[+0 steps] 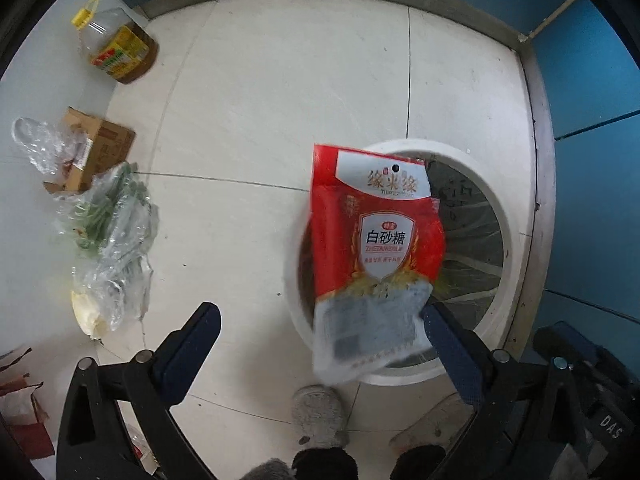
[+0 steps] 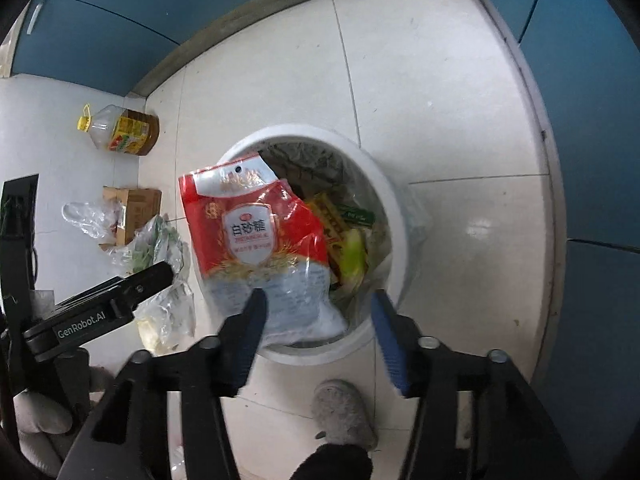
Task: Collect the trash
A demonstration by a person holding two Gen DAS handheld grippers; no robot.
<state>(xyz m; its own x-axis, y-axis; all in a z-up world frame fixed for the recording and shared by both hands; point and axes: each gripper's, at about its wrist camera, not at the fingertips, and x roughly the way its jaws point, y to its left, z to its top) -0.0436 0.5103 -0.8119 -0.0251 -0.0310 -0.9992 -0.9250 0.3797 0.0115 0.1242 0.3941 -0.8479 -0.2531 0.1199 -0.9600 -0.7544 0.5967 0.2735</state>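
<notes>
Both views looking steeply down at a pale tiled floor (image 1: 260, 92) with blue cabinet fronts around the edges. Red sugar bag (image 1: 372, 248) blurred above the mouth of a round white bin (image 1: 508, 248), right of centre in the left wrist view; long axis running near vertical in the frame, white header with the hang hole toward the top, clear granule-filled bottom toward the lower edge, leaning slightly left at the base. Left tongs (image 1: 320, 344) spread wide, pads well apart, the bag's clear end just beside the right pad, touching or not impossible to tell. In the right wrist view the same bag (image 2: 256, 240) at centre left over the bin's (image 2: 396, 216) near left rim, header tilted toward upper left, clear end toward the lower middle. Right tongs (image 2: 318, 324) parted too, blue pads on either side of the clear corner, the left pad overlapping the plastic, no visible squeeze. Bin lined with thin film and holding yellow-green scraps and wrappers. Along the left of both frames: a yellow-capped oil bottle (image 1: 118, 46) lying on its side, a cardboard box (image 1: 98, 148), a clear bag of greens (image 1: 112, 220). Grey slipper (image 2: 344, 416) at the bottom edge.
</notes>
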